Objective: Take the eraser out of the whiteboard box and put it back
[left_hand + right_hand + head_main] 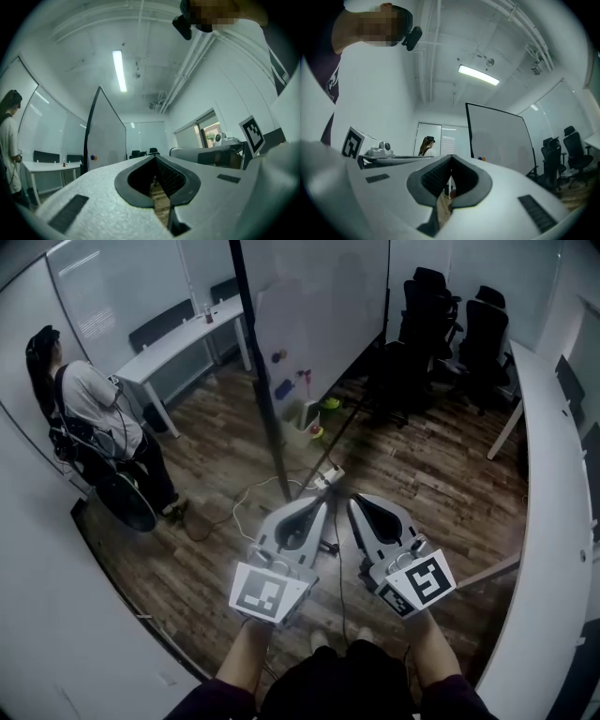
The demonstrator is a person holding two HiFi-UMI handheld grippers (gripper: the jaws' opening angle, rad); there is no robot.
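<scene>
Eraser is nothing I can pick out for certain. It should be at the whiteboard (319,324), well ahead of both tongs. A white tub (298,420) stands at the board's foot, and a small blue shape (283,388) sits on the board above it; I cannot tell which is the eraser's place. My left tongs (322,502) and right tongs (354,501) are both closed and empty, side by side. I'd best get close first, then open one pair before reaching in.
</scene>
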